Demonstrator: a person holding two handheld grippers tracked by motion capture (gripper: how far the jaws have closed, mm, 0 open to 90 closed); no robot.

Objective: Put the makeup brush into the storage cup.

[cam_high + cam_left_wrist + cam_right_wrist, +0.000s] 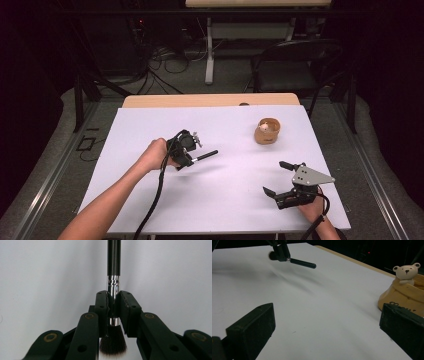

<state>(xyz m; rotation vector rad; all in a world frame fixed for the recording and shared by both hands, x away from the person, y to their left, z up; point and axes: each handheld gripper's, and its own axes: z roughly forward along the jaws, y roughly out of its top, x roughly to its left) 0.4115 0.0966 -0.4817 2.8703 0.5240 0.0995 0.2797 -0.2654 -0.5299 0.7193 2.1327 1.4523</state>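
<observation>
My left gripper (192, 159) is shut on a makeup brush (206, 155), held a little above the white table cover at centre left. In the left gripper view the jaws clamp the silver ferrule (113, 287); the black handle (114, 257) points away and the dark bristles (113, 342) point back at the camera. My right gripper (280, 177) rests open near the front right, nothing between its fingers (253, 327). A tan ceramic holder (267, 131) with a small white bear (406, 272) on its rim stands at the back right, beyond the right gripper.
The white cover (220, 200) spreads over the wooden table (210, 100). A black chair (295, 65) and cables on the floor lie beyond the far edge.
</observation>
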